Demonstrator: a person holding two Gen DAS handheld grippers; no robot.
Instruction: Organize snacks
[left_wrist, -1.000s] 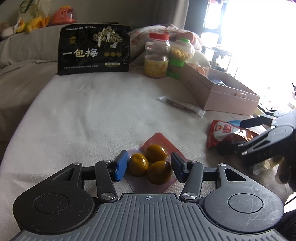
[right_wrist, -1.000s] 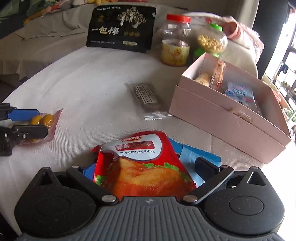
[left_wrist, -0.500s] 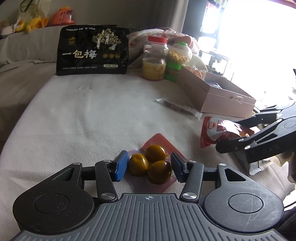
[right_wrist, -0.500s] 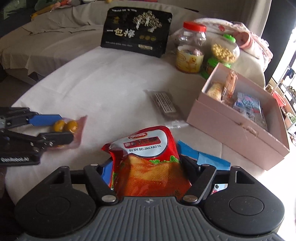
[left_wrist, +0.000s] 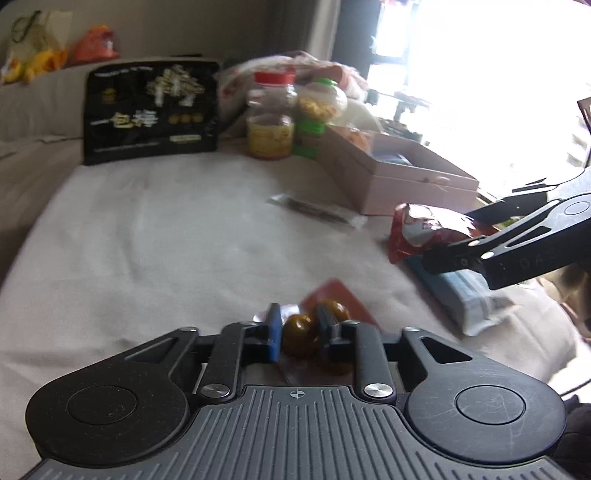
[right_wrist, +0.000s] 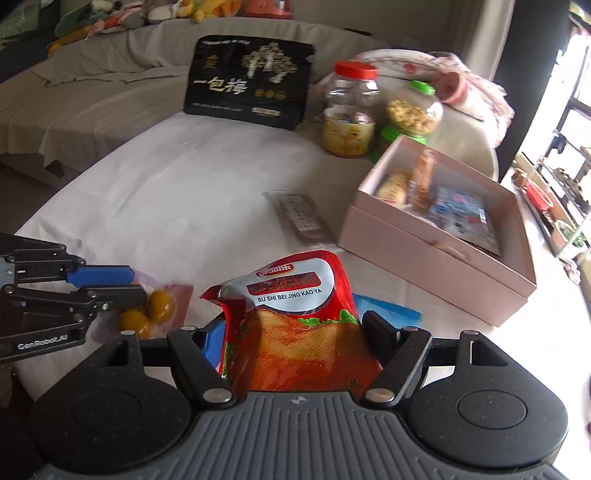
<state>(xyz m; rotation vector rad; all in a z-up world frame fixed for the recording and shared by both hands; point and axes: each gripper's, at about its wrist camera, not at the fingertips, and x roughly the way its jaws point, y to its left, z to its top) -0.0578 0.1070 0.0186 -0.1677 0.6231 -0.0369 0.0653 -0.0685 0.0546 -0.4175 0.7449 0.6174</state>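
Left gripper (left_wrist: 297, 332) clamped on the plum pouch (left_wrist: 306, 328); right gripper (right_wrist: 295, 332) clamped on the red packet (right_wrist: 295, 314) — bare cloth (right_wrist: 184, 192) ahead of both, pink box (right_wrist: 436, 266) right.

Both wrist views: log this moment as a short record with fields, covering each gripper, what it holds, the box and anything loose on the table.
left gripper: shut on the pack of yellow-brown balls
right gripper: shut on the red snack bag
pink box: open, several snacks already inside
loose on table: flat clear-wrapped bar, blue packet under the red bag
back of table: black pouch, red-lid jar, green-lid jar
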